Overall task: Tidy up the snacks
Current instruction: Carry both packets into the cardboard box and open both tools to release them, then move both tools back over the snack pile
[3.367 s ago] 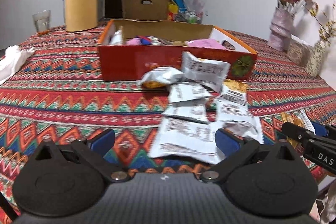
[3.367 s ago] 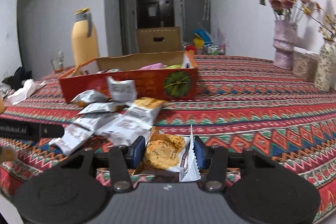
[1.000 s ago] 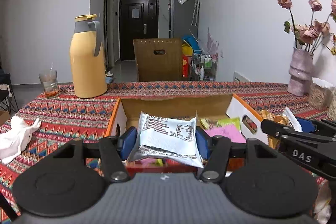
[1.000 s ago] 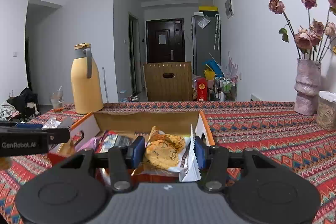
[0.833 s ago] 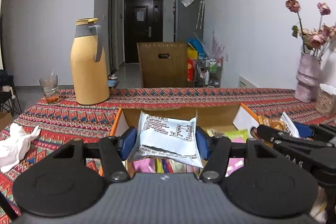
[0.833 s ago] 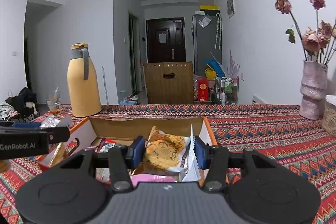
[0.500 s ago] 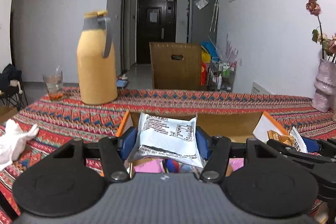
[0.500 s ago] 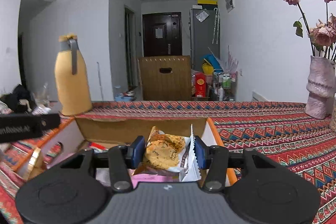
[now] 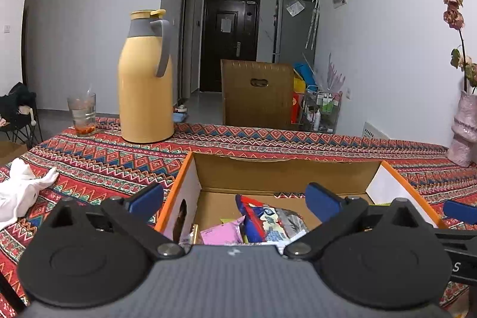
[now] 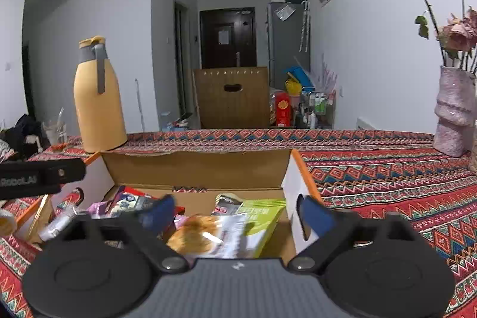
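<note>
Left gripper [image 9: 235, 198]: fingers spread wide, nothing between them; it hangs above the left half of the box.
Right gripper [image 10: 235, 212]: fingers spread wide, nothing clamped; it hangs above the right half of the box. The left finger [image 10: 158, 210] is blurred.
Box [image 9: 286, 172]: open cardboard carton with orange rim on the patterned surface [image 9: 98, 157], long axis running left to right across both views.
Key relation: the orange-printed snack packet [image 10: 198, 237] lies directly below and between the right fingers, free of them, its white sealed end toward the right. It appears blurred; whether it has come to rest cannot be told.
Nearer hand: the right gripper is directly over that packet; the left gripper stands over the blue-and-red packet [image 9: 268, 219] and the pink packet [image 9: 222, 233].
Packet appearance: crinkled foil-type wrapper, orange picture on the face, light and limp by judgement.
Neighbours: a green packet [image 10: 262, 213] lies touching it toward the right wall of the box.
Other snacks: none outside the box can be seen in either view.
Next move, by judgement: both grippers are free to lift clear of the box rim.
</note>
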### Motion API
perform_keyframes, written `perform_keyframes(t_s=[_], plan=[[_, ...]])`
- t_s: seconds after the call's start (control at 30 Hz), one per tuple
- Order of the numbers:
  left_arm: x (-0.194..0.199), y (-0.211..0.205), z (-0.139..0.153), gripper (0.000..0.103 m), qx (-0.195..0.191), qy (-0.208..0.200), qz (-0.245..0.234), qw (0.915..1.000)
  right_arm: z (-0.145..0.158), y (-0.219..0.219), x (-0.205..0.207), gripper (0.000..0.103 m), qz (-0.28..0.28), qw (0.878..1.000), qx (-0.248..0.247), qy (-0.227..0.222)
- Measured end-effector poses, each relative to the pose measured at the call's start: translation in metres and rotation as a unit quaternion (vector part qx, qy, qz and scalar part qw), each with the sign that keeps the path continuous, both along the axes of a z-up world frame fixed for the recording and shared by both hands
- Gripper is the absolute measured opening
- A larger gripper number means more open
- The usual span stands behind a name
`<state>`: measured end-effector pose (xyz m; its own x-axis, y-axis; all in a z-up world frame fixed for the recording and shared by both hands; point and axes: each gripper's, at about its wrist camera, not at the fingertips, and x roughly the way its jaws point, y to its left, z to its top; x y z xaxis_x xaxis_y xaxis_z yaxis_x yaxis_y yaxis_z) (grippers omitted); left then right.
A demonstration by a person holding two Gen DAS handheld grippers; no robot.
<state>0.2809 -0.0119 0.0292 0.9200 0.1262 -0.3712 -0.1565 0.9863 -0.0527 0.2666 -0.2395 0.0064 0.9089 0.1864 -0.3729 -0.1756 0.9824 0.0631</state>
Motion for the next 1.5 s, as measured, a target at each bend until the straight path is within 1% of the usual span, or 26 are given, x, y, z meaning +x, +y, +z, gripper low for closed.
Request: perform_keyframes(t_s=[0.07,0.27,0.5,0.67,0.9,1.03,1.2,1.37,1.5], plan=[[0.001,0.0,0.0,0.103,0.0,0.002,0.002,1.0,0.001,-0.001,-0.001,0.102,-0.004,1.0,0.004,0.0],[-0.001,0.0,0.002,0.103,-0.002,0.0,0.003,1.0,0.002,0.0,-0.003,0.102,-0.005,1.0,0.001,-0.003],[-0.018,0.001,0.021,0.103,-0.011,-0.014,0.0,0.9998,0.013,-0.003,-0.014,0.102,-0.009,1.0,-0.001,-0.016],[-0.034,0.002,0.032,0.103,-0.006,-0.012,-0.005,0.9999,0.023,-0.002,-0.033,0.103,-0.002,1.0,-0.01,-0.029],[-0.07,0.009,0.037,0.103,-0.011,-0.015,-0.014,0.9997,0.028,-0.005,-0.076,0.103,0.014,0.999,-0.013,-0.038],[-0.092,0.012,0.03,0.103,-0.005,-0.006,-0.027,0.9996,0.024,-0.007,-0.099,0.103,0.019,0.999,-0.014,-0.036],[-0.112,0.023,0.015,0.103,-0.003,0.014,-0.033,0.9993,0.013,-0.011,-0.122,0.103,0.019,1.0,-0.013,-0.019],[-0.13,0.032,-0.006,0.103,0.005,0.039,-0.037,0.9986,-0.001,-0.013,-0.143,0.103,0.018,1.0,-0.015,0.002],[-0.143,0.037,-0.027,0.103,0.001,0.055,-0.044,0.9975,-0.015,-0.015,-0.158,0.103,0.015,1.0,-0.007,0.022]])
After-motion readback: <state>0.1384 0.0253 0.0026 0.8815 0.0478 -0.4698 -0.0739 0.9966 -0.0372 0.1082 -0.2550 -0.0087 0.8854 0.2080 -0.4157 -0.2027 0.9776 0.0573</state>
